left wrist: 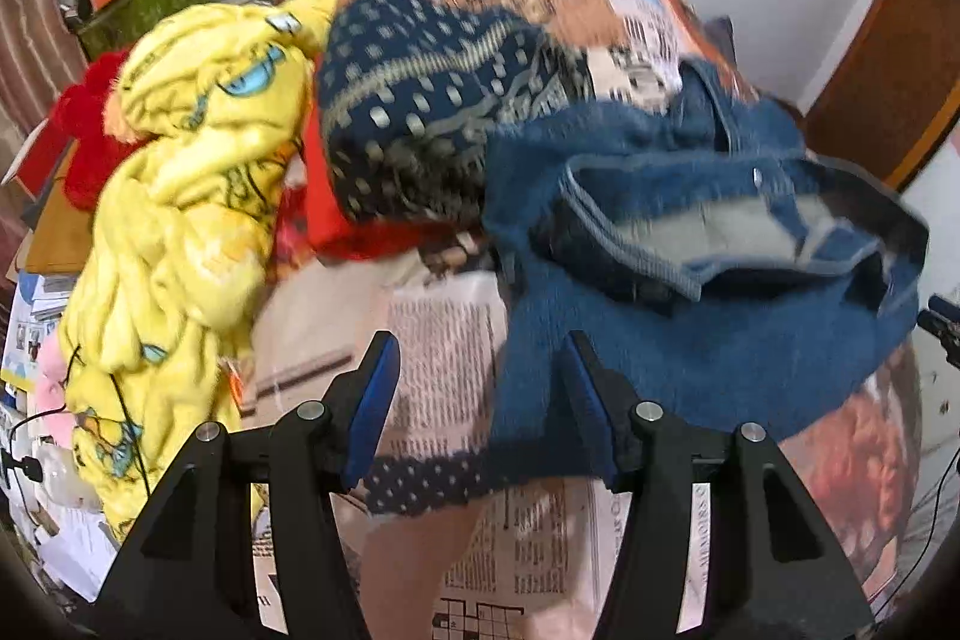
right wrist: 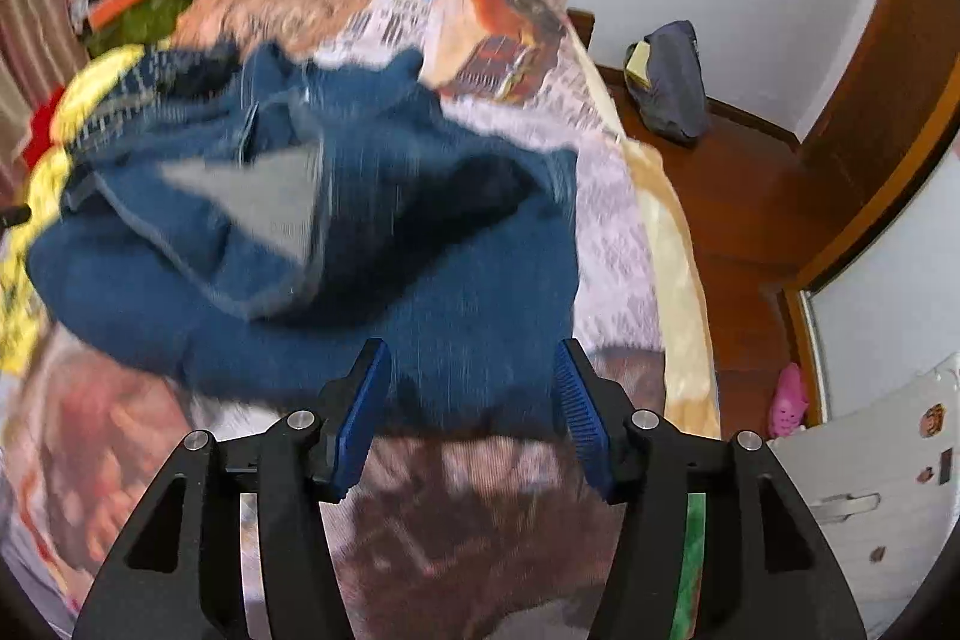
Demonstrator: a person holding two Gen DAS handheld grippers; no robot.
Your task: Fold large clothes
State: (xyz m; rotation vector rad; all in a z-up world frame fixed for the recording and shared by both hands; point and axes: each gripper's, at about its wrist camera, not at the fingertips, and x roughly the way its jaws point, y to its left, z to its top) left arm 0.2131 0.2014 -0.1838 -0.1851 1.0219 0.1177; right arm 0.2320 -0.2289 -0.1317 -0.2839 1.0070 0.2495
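Fingers of both grippers are standing spread, pinching nothing.
Blue jeans (right wrist: 336, 250) are lying crumpled on the bed (right wrist: 624, 244), ahead of the left gripper (left wrist: 480, 400) and right gripper (right wrist: 471, 400); next, I think, 2 grips on one edge for spreading them flat.

My left wrist camera looks steeply down, close over the bed (left wrist: 540, 538); my right does likewise nearer its door-side edge. Both share the blue jeans (left wrist: 690, 340) (right wrist: 360, 280).
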